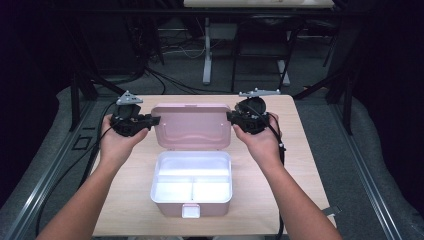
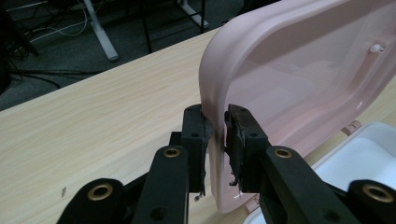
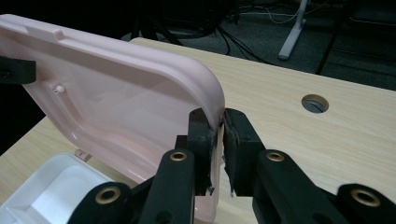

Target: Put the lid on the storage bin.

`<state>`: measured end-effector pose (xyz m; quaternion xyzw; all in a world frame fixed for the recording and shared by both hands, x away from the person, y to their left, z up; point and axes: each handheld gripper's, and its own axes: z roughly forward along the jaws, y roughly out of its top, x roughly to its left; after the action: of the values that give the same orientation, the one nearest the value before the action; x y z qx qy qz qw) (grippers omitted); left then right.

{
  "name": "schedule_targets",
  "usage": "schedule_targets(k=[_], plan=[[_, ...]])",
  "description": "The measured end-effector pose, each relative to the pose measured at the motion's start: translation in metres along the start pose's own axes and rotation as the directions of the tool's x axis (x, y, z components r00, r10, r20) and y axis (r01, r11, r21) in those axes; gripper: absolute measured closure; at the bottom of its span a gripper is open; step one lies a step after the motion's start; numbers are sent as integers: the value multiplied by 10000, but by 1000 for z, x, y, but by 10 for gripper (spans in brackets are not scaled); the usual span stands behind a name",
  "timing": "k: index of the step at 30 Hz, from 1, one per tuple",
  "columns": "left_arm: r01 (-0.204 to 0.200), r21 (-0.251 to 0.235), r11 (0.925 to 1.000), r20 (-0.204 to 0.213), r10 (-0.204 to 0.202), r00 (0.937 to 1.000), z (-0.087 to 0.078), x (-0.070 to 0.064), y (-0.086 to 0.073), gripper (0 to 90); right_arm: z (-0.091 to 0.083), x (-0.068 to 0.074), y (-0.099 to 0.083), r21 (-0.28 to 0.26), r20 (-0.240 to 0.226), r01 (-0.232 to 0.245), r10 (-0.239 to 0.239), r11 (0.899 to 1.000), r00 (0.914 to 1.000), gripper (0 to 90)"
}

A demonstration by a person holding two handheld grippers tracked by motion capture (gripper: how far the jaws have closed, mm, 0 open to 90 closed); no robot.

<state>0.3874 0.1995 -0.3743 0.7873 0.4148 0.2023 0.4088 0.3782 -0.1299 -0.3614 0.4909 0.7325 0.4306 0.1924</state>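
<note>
Box: the pink box [image 1: 191, 195] sits at the near middle of the table [image 1: 300, 150], white tray inside exposed.
Lid: the lid [image 1: 191, 126] stands upright at the far edge of the box, hinged there; you hold it by both side edges, likely so it swings evenly without twisting.
Left gripper: your left gripper [image 2: 215, 135] is nearly closed, clamped on the lid's left rim, pads touching both faces.
Right gripper: your right gripper [image 3: 219, 140] is equally narrow, pinching the lid's right rim.
</note>
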Motion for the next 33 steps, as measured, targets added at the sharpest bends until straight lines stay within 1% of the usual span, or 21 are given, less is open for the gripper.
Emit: schedule_targets(k=[1, 4, 15, 21, 22, 25, 33], plan=[[11, -30, 10000, 25, -11, 10000, -1, 0, 0, 772, -1, 0, 0, 103, -3, 32, -32, 9999, 10000, 818], [53, -63, 10000, 125, -52, 9999, -3, 1, 1, 772, -3, 0, 0, 91, -35, 28, -28, 10000, 10000, 818], [142, -240, 9996, 250, -136, 9996, -9, 0, 1, 770, -8, 2, -1, 97, -117, 92, -91, 9999, 9999, 817], [52, -314, 9995, 250, -44, 9997, -13, -1, 2, 762, -10, 3, -1, 41, -158, 86, -85, 10000, 9998, 817], [-27, -281, 9996, 239, 34, 9997, -14, -2, 3, 762, -10, 3, -2, -12, -174, 99, -99, 9999, 9998, 816], [-31, -333, 9994, 247, 39, 9997, -16, -2, 3, 760, -13, 3, -2, 32, -195, 123, -122, 9999, 9997, 816], [-82, -524, 9986, 266, 96, 9996, -21, -5, 1, 748, -20, 5, -5, -162, -323, 139, -144, 9998, 9994, 815]])
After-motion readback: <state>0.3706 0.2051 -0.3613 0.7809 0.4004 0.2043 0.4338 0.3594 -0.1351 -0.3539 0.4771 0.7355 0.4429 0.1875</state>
